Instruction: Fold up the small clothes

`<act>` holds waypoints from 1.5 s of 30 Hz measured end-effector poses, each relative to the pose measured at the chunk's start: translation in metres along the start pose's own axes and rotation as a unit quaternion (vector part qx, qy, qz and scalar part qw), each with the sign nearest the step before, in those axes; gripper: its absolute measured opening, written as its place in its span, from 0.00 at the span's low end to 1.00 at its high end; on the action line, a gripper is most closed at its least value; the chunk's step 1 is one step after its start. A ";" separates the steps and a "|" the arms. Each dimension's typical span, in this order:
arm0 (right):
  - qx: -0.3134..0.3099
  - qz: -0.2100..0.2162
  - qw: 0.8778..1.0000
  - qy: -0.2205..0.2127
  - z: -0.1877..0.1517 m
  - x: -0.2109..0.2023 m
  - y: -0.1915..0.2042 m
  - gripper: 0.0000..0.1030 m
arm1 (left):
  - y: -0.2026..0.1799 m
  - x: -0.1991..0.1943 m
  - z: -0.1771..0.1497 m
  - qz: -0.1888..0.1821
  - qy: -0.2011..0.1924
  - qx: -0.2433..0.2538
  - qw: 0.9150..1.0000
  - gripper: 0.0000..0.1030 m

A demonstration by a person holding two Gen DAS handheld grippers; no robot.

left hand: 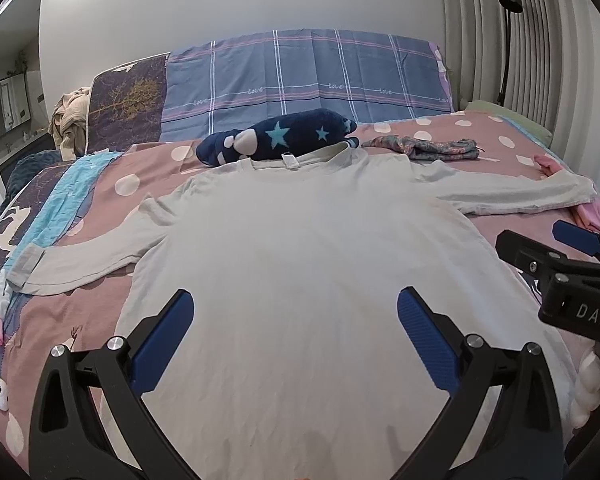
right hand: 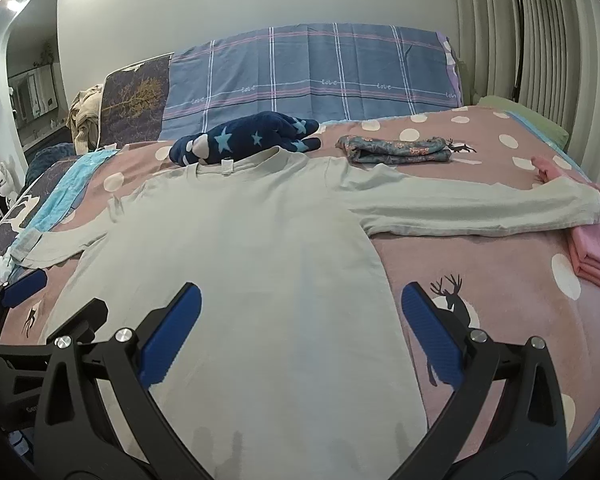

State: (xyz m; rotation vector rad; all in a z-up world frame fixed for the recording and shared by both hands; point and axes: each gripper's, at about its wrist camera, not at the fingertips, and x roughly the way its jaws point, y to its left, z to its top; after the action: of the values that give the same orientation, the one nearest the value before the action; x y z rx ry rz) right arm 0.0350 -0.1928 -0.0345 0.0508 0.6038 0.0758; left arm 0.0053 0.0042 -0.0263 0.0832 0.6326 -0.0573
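Observation:
A pale grey long-sleeved shirt (left hand: 292, 248) lies flat on the bed, collar far, both sleeves spread out sideways. My left gripper (left hand: 294, 308) hovers open over the shirt's lower body, its blue pads wide apart with nothing between them. In the right wrist view the same shirt (right hand: 236, 248) fills the middle and left, and its right sleeve (right hand: 472, 208) reaches a pink pile. My right gripper (right hand: 300, 300) is open above the shirt's right side edge. The right gripper (left hand: 572, 272) also shows at the right of the left wrist view, and the left gripper (right hand: 28, 304) at the lower left of the right one.
The bed has a pink spotted cover (right hand: 500, 272) with deer prints. A navy star-patterned garment (left hand: 284, 136) lies by the collar. A folded floral cloth (right hand: 396, 150) sits beyond, and folded pink clothes (right hand: 596, 252) lie at the right edge. A plaid headboard cover (left hand: 300, 76) stands behind.

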 end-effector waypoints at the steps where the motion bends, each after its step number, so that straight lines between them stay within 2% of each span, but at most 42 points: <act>1: -0.002 0.002 1.000 -0.001 0.000 0.000 0.001 0.98 | 0.000 0.000 0.000 -0.001 0.001 0.000 1.000 0.99; 7: -0.009 0.006 1.000 -0.007 0.000 -0.002 0.001 0.98 | 0.004 0.002 -0.001 -0.007 0.006 -0.005 1.000 0.99; 14: -0.016 0.025 1.000 -0.003 0.001 -0.003 0.003 0.84 | 0.006 0.009 -0.005 -0.022 0.035 -0.005 0.999 0.99; 17: -0.016 0.028 0.999 0.000 0.000 -0.003 0.004 0.78 | 0.006 0.008 -0.007 -0.028 0.035 -0.005 0.999 0.99; 22: -0.016 0.021 1.000 0.003 0.000 -0.002 0.005 0.75 | 0.008 0.003 -0.008 -0.023 0.017 -0.009 1.000 0.99; 25: -0.018 0.021 1.000 0.005 0.000 -0.002 0.006 0.69 | 0.008 -0.001 -0.008 -0.016 0.003 -0.004 1.000 0.99; 26: -0.018 0.022 1.000 0.006 0.000 -0.001 0.006 0.63 | 0.008 -0.001 -0.007 -0.014 0.001 -0.004 1.000 0.98; 27: -0.019 0.024 1.000 0.007 0.000 -0.002 0.006 0.55 | 0.009 -0.002 -0.007 -0.012 -0.002 -0.004 1.000 0.96; 29: -0.018 0.033 0.999 0.013 0.000 -0.001 0.007 0.46 | 0.011 -0.002 -0.007 -0.017 -0.002 -0.008 1.000 0.91; 32: -0.019 0.038 0.999 0.019 -0.002 0.000 0.007 0.40 | 0.015 -0.001 -0.008 -0.024 -0.002 -0.018 1.000 0.82; 37: -0.024 0.037 0.999 0.020 -0.002 0.001 0.009 0.40 | 0.024 0.000 -0.007 -0.019 -0.006 -0.034 0.999 0.82; 42: -0.034 0.041 0.998 0.022 -0.002 0.002 0.013 0.41 | 0.040 0.001 -0.008 0.018 -0.026 -0.047 0.998 0.82; 45: -0.036 0.041 0.998 0.026 -0.003 0.003 0.014 0.42 | 0.055 0.006 -0.006 0.039 -0.014 -0.054 0.998 0.82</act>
State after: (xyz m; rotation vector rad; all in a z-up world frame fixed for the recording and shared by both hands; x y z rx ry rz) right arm 0.0355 -0.1784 -0.0378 0.0034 0.6499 0.1781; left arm 0.0106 0.0590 -0.0316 0.0031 0.6018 0.0517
